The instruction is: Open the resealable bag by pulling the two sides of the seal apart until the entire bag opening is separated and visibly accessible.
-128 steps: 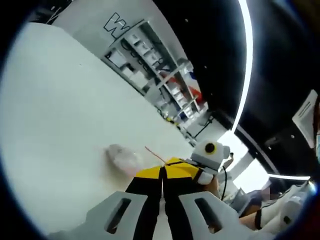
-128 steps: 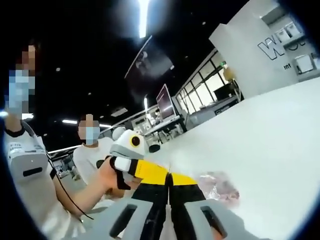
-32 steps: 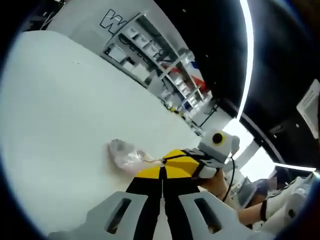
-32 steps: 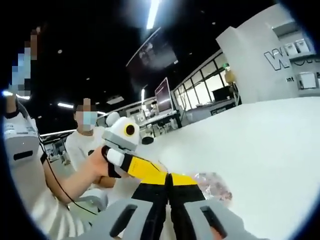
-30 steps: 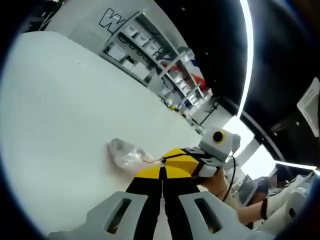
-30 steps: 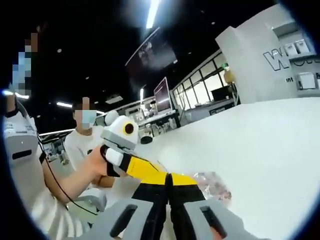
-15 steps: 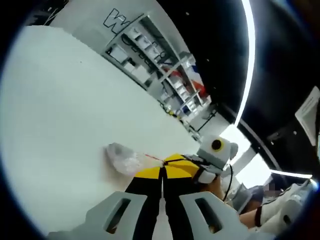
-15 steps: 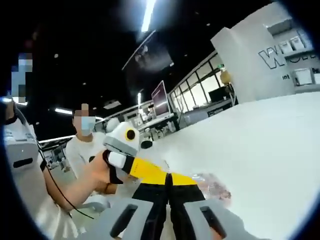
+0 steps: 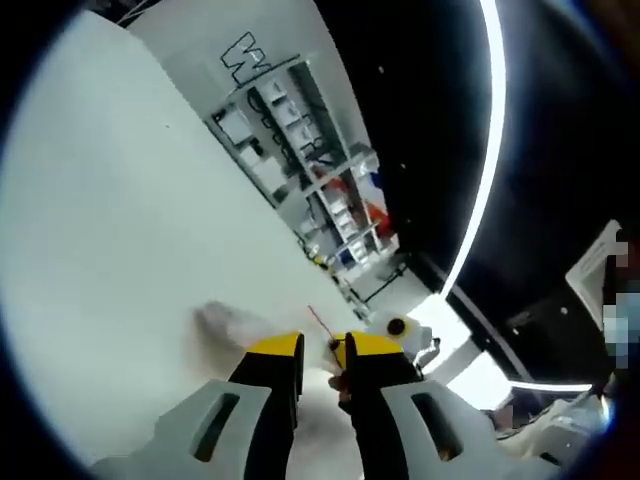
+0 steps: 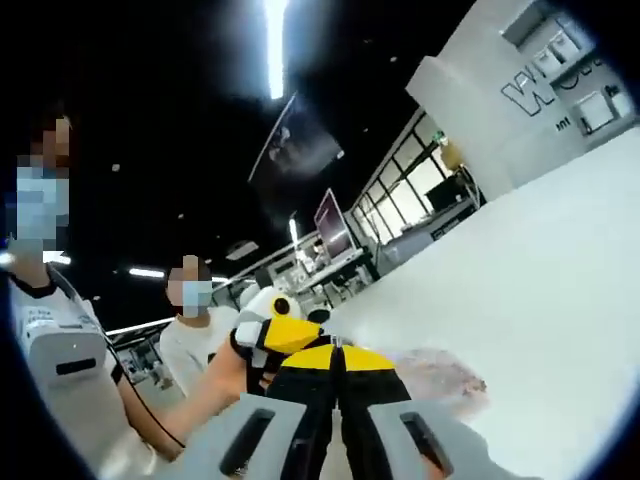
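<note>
My left gripper point(image 9: 322, 362) has just parted its jaws and let go of the resealable bag point(image 10: 440, 375), which lies on the white desk point(image 9: 110, 230) while my right gripper point(image 10: 335, 362) stays clamped on its seal edge, so the pull has likely paused.

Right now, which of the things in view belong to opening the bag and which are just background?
Part of the job:
- resealable bag, lying on the white table
- right tool, jaws together on the bag's edge
- left tool, jaws apart

Just around:
- storage shelves
- monitor
- ceiling light strip
- seated person in a white top
</note>
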The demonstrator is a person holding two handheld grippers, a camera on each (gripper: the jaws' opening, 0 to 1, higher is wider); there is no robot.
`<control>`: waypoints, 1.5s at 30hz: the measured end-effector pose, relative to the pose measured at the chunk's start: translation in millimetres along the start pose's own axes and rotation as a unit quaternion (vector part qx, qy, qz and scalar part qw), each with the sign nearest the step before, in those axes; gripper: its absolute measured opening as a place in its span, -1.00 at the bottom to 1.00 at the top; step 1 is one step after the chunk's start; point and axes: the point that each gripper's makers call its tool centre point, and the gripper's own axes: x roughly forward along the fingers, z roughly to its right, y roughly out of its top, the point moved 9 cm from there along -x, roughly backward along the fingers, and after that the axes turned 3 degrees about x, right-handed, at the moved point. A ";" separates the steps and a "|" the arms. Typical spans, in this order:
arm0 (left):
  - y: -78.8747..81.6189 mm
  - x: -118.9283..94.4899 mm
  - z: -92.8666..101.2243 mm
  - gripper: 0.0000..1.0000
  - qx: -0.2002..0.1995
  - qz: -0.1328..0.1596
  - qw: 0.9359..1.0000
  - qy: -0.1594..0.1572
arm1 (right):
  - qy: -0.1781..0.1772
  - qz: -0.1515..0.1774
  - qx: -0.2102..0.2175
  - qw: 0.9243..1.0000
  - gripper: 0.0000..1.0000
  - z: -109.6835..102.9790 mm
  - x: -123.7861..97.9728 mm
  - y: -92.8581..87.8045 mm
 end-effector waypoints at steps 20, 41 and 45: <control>0.5 5.7 6.2 -0.91 0.019 0.037 0.998 -0.051 | 0.046 0.049 0.092 0.994 -1.00 -3.0 8.3 4.2; 6.0 3.7 18.1 -0.99 0.123 -0.008 0.992 -0.001 | 0.021 0.009 -0.017 1.000 -1.00 -10.1 7.5 10.3; 6.9 3.9 19.7 -0.99 0.136 -0.012 0.991 0.007 | 0.025 0.006 -0.021 0.999 -1.00 -10.1 7.5 11.2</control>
